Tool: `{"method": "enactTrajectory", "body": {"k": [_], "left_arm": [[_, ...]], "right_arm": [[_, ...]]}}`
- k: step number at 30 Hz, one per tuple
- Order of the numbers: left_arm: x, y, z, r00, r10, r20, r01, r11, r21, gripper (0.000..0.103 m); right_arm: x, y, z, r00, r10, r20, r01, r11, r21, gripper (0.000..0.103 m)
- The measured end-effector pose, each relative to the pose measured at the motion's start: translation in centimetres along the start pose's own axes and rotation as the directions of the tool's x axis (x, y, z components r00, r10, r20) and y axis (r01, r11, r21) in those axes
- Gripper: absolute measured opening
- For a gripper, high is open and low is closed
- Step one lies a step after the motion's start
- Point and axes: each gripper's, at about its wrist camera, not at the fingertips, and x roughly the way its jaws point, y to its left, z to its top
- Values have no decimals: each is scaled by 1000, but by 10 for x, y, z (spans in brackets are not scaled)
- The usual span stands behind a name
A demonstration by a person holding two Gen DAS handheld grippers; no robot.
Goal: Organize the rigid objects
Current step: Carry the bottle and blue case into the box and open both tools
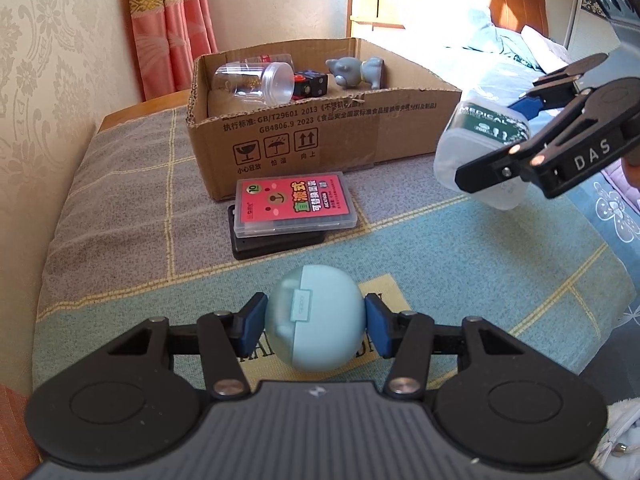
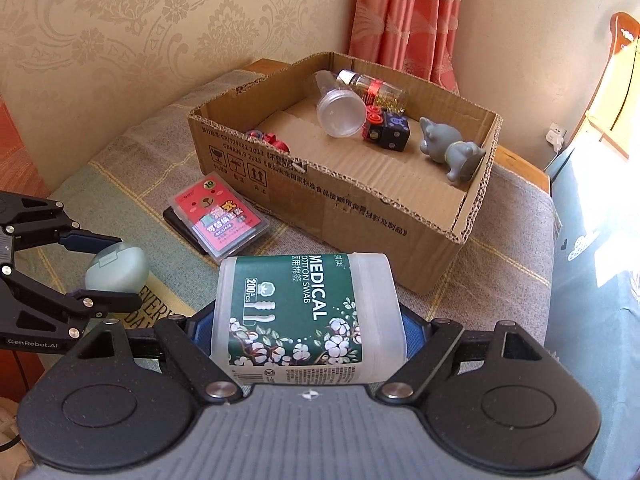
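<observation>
On my far left, the left gripper [image 1: 316, 326] is closed on a pale blue earbud case [image 1: 316, 320], its blue pads pressing the case's two rounded sides. The case sits low over the patterned bedspread [image 1: 120, 208]; I cannot tell whether it touches the cloth. It looks light, hard and smooth, so I judge it could squirt out of a pinch; holding across its widest middle seems safest.

Ahead, in the middle, a pink-labelled clear plastic case [image 1: 294, 204] lies stacked on a flat black case [image 1: 280, 246], just in front of the open cardboard box [image 1: 320, 128]. Inside the box are a clear jar [image 1: 256, 80] on its side, a black cube [image 1: 312, 84] and a grey animal figure [image 1: 356, 72].

To the right, the right gripper [image 2: 308, 332] holds a translucent cotton swab tub [image 2: 304, 316] with a green label, lifted clear of the bed and near the box's front right corner. Its jaws stand fairly wide, gripping the tub's two sides. The tub looks light and stiff, perhaps slightly flexible, with slick walls; a mid-body hold seems right.
</observation>
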Motion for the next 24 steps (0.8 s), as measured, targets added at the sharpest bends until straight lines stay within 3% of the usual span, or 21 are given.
{"method": "enactTrajectory", "body": {"k": [8, 15, 16, 18, 24], "left_arm": [[-7, 1, 8, 999, 10, 35, -10, 1000, 0, 52], [-8, 5, 13, 999, 18, 47, -18, 1000, -13, 52], [-7, 6, 14, 999, 19, 46, -18, 1000, -17, 52], [-7, 7, 16, 999, 18, 47, -17, 1000, -21, 52], [-8, 9, 24, 998, 21, 54, -20, 1000, -17, 52]], "right_arm": [[-17, -21, 51, 991, -51, 126, 52, 999, -6, 87], [17, -53, 95, 985, -110, 131, 104, 993, 48, 88], [24, -57, 97, 985, -122, 124, 115, 991, 63, 90], [36, -63, 98, 983, -158, 93, 148, 983, 107, 103], [37, -63, 77, 986, -148, 73, 136, 979, 150, 103]]}}
